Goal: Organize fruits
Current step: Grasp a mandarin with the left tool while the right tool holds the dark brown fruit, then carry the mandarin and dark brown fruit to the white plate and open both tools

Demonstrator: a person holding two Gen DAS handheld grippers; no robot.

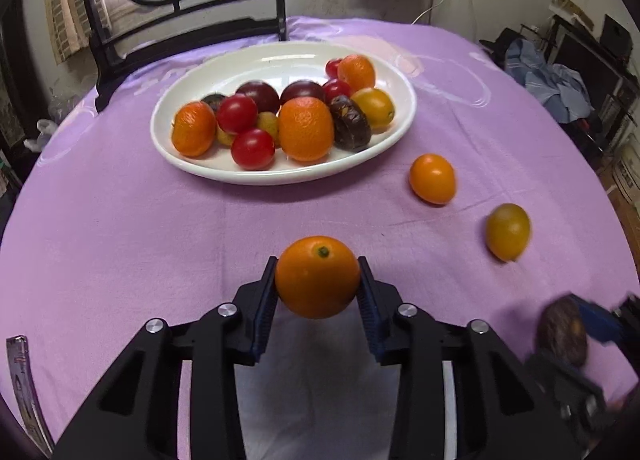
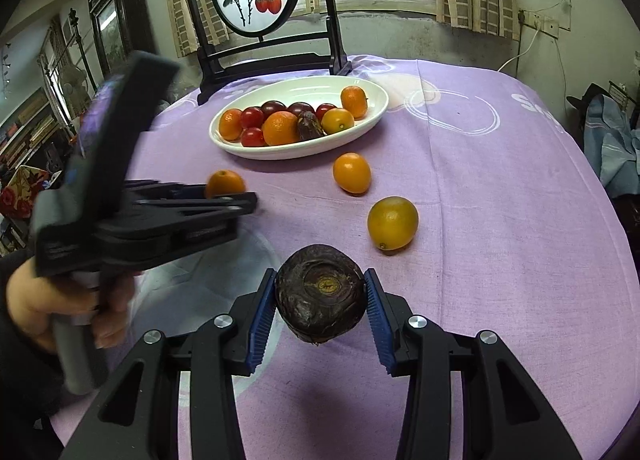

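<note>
Fruits were mostly in the white oval dish (image 1: 400, 132) already, toward the far edge of the tabletop (image 1: 120, 240), with two loose kumquats, an orange one (image 1: 432, 179) and a yellower one (image 1: 508, 231), lying on the purple cloth between the dish and the near right edge. The left hand-held gripper (image 1: 318, 280) was clamped on a round orange kumquat (image 1: 318, 278), lifted off the cloth, and the right hand-held gripper (image 2: 320, 294) was squeezing a dark wrinkly fruit (image 2: 320, 292). My worry was the round one: smooth skin held only at its sides, so a jerk could've popped it out and sent it rolling. The dish was pretty packed too, so a drop onto the pile might've knocked a cherry tomato (image 1: 253, 148) over the low rim. Room-wise, the near middle of the tabletop was open, but the two grippers sat close together and could've bumped heading for the same dish.
</note>
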